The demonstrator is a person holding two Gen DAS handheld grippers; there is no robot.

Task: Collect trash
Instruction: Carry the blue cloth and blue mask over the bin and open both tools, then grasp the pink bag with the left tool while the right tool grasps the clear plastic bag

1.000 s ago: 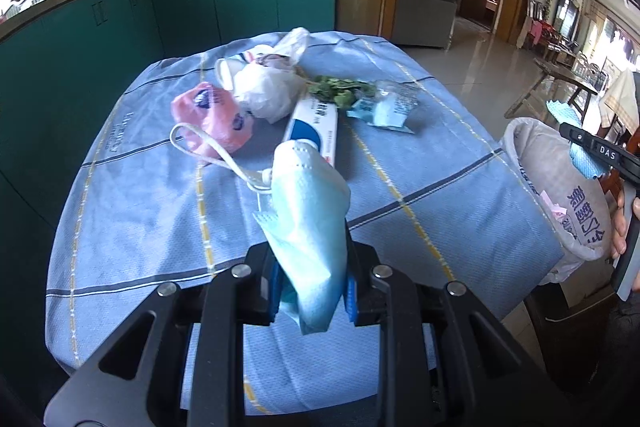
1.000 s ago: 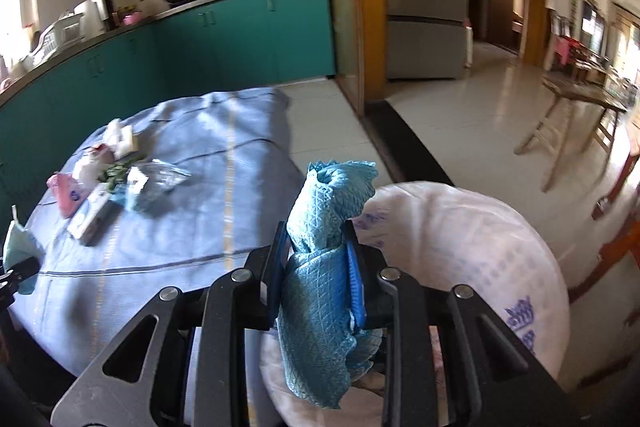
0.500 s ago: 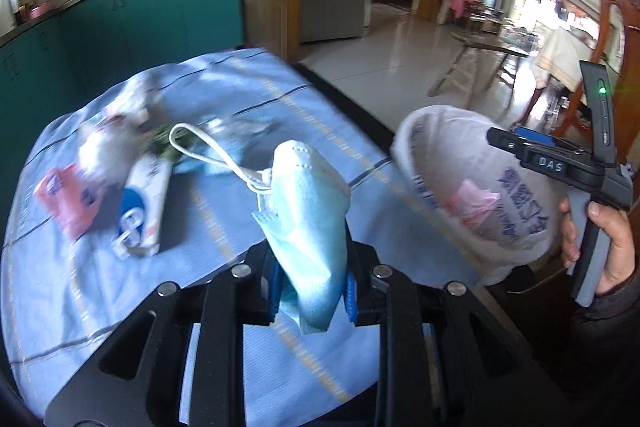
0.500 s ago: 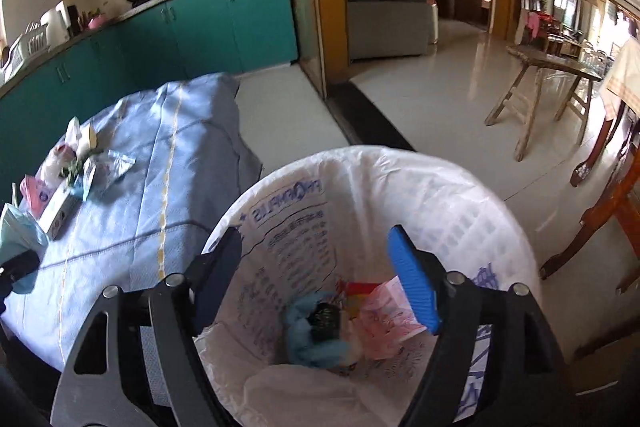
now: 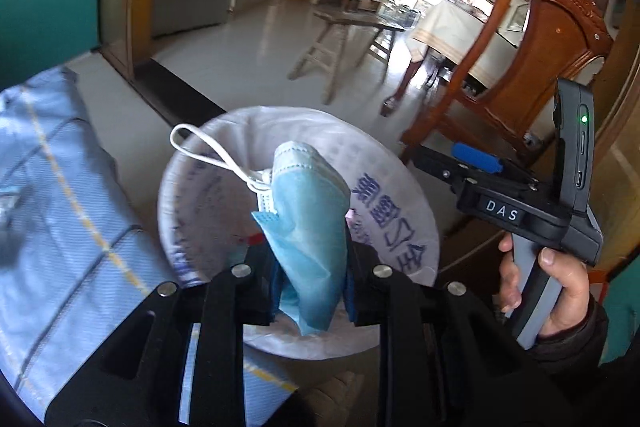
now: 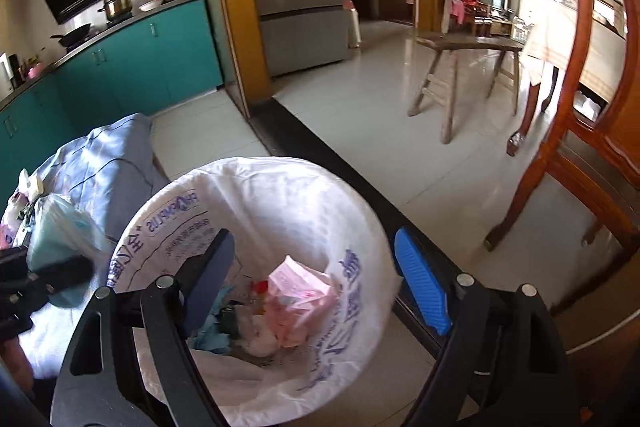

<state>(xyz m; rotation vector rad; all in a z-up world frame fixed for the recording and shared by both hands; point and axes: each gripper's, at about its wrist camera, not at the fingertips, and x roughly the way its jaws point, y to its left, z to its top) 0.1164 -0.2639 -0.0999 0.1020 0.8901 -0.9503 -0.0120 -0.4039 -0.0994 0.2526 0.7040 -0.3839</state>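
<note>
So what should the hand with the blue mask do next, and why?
Probably finish letting go so the blue mask drops. The left gripper holds it right over the white-lined trash bin, its jaws just beginning to open with the mask between them. The right gripper is empty, jaws opening above the same bin, where a blue cloth already lies.

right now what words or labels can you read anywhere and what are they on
"DAS": white letters on the body of the right gripper, seen from the left wrist view.
"PHQ PLUS", roughly, upside down and partly blurred: printed on the white bin liner, seen from the right wrist view.
Large blue Chinese characters on the same liner: visible in both views, but warped and upside down, so not reliably readable.
Small print under the logo: too small to read.
</note>
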